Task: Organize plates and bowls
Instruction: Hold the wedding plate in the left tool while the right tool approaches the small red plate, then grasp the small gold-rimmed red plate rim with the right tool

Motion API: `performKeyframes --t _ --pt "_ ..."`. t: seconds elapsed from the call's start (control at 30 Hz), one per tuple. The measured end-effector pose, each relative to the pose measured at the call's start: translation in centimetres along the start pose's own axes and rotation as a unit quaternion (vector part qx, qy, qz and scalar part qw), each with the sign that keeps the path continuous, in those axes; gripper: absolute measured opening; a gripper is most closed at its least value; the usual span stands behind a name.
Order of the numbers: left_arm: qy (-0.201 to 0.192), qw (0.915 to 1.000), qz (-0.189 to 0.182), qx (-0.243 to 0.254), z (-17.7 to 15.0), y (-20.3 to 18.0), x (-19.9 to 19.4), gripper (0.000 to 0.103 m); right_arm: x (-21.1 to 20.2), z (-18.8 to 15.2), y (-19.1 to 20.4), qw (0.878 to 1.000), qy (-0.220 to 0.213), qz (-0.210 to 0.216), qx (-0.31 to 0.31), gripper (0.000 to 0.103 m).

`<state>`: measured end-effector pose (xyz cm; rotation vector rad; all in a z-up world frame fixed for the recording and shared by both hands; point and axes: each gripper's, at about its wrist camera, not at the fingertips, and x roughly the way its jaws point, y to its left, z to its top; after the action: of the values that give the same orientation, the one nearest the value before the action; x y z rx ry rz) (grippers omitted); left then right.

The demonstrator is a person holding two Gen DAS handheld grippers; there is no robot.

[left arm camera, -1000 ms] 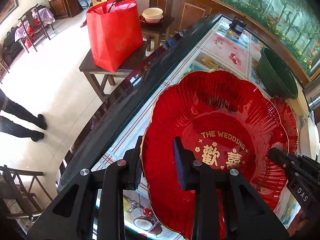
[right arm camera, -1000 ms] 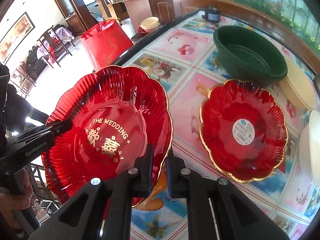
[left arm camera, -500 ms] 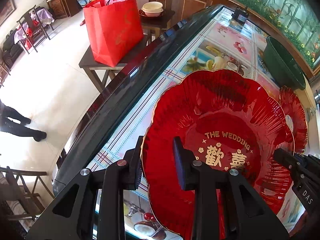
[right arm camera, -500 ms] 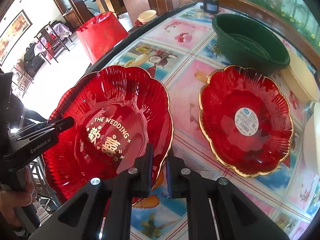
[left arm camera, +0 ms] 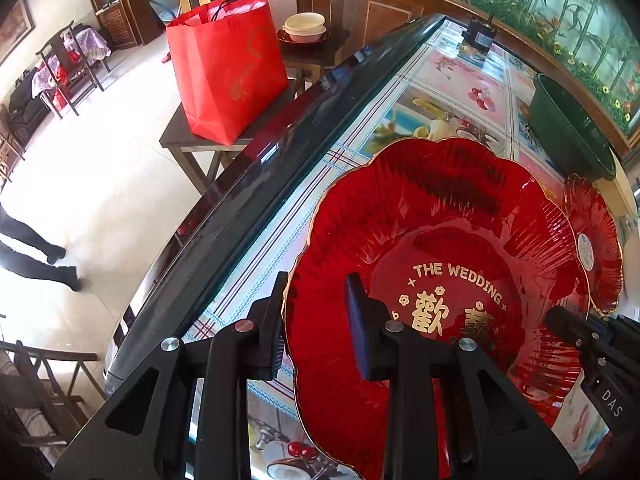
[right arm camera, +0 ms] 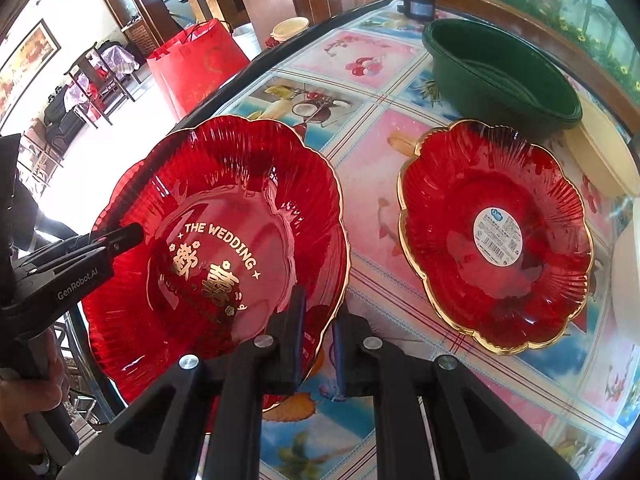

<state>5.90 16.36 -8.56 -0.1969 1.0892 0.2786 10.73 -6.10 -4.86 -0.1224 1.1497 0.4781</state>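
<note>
Wedding plate (right arm camera: 224, 240), red with a gold rim, sits at the tabletop's (right arm camera: 360, 240) near edge, rim pinched by the left gripper (left arm camera: 316, 320), while the right gripper's (right arm camera: 318, 340) jaws are opening around its opposite rim.

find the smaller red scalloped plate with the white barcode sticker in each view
Left wrist view: the smaller red scalloped gold-rimmed plate with the white sticker sits at the far right edge, partly hidden behind the large red "THE WEDDING" plate.
Right wrist view: it lies fully visible right of centre on the table.
Shared landmark: the dark green oval basin, just beyond it in both.
</note>
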Motion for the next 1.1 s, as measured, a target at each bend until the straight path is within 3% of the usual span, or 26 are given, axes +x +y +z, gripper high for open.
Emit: performKeyframes --t 0.2,0.27,0.33,0.43,0.6,0.77,0.93,1.1 --pt "-0.014 0.9997 0.020 -0.003 0.0 -0.1 -0.6 0.031 -0.1 -0.1 0.0 1.000 0.000 0.008 0.003 0.014" --pt "-0.015 0.9998 0.013 -0.007 0.1 0.0 -0.7 0.040 -0.1 -0.1 0.0 1.000 0.001 0.009 0.004 0.014" --pt "-0.015 0.9998 0.010 -0.010 0.1 0.2 -0.8 0.055 -0.2 -0.1 -0.2 1.000 0.002 0.012 0.009 0.014" --pt "-0.023 0.9995 0.018 -0.013 0.1 0.4 -1.4 0.061 -0.3 -0.1 -0.2 1.000 0.003 0.013 0.010 0.015" --pt "-0.024 0.9995 0.008 -0.021 0.2 0.5 -2.5 0.062 -0.8 -0.4 -0.8 1.000 0.005 0.017 0.021 0.024" --pt "-0.054 0.9984 0.008 -0.009 0.8 -0.8 -5.7 0.062 -2.6 -0.7 -1.7 0.999 -0.007 0.025 0.029 0.033" --pt "-0.066 0.9971 -0.029 0.024 1.9 -4.5 -8.2 0.063 -5.4 -1.4 -4.1 0.998 -0.025 0.022 0.047 0.041" --pt "-0.060 0.9936 -0.072 0.063 3.2 -9.8 -8.6 0.064 -6.9 -2.3 -8.5 0.995 -0.034 -0.002 0.093 0.041"
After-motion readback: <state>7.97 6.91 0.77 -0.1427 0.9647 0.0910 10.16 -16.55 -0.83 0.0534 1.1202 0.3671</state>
